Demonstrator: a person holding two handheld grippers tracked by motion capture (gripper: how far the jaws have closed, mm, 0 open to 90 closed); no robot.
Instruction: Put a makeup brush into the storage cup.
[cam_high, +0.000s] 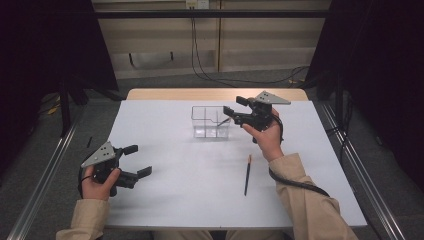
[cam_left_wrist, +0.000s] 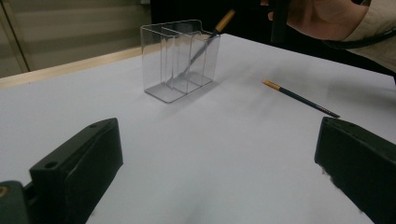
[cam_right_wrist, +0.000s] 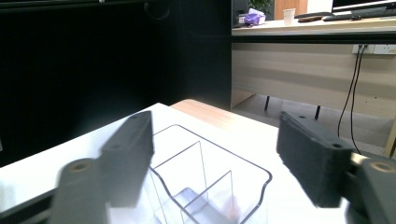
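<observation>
A clear three-compartment holder (cam_high: 211, 121) is positioned at the far centre of the white table (cam_high: 175, 200). One pencil (cam_left_wrist: 201, 47) is leaned inside it, its tan end projecting above the rim. A second pencil (cam_high: 247, 174) is laid flat on the table, near and right of the holder. The right gripper (cam_high: 235, 107) is held beside the holder's right end, jaws spread wide, nothing gripped. The left gripper (cam_high: 138, 160) is held at the near left, jaws equally wide, empty.

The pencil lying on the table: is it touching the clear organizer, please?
Apart. The left gripper view shows the pencil lying flat with bare white table between it and the clear organizer.
</observation>
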